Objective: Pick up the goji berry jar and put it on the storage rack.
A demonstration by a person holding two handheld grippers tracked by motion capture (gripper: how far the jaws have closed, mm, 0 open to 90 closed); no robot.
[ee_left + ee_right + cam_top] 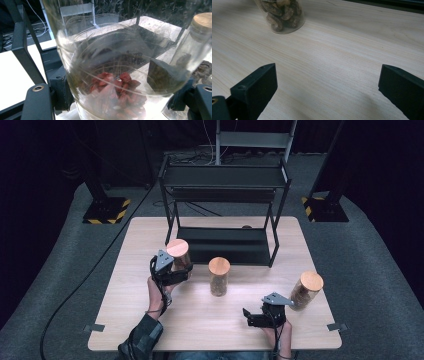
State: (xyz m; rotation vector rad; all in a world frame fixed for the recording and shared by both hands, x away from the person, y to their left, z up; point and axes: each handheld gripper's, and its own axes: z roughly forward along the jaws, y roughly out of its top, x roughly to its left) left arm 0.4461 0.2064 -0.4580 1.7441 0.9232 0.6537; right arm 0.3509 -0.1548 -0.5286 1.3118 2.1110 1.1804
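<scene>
In the high view the left gripper [176, 272] is pinching a glass jar [180, 256] with a round wooden lid, holding it just in front of the black metal rack's [225, 180] lower shelf, at the rack's front left leg. The person's left hand [159, 287] comes up from the near edge of the table [150, 330]. A second jar [219, 276] with the same kind of lid stands upright on the table in front of the rack, just to the right of the held jar and apart from it. A third jar [305, 290] stands well to the right of the rack's front right leg, tilted a little in this view. The right gripper [260, 316] rests low over the table near its front edge, between the second and third jars and nearer the person, with its jaws spread and nothing between them

In the left gripper view the held jar [117, 62] sits between the two black jaws, which press against its clear wall; red dried pieces [117, 92] lie at its bottom. The rack's dark leg [25, 55] rises at the left behind it, and the second jar [197, 37] stands at the right edge

In the right gripper view the right gripper [327, 87] has its jaws wide apart over bare wood. A jar of brown curled pieces [283, 15] stands on the table ahead of them, well apart
</scene>
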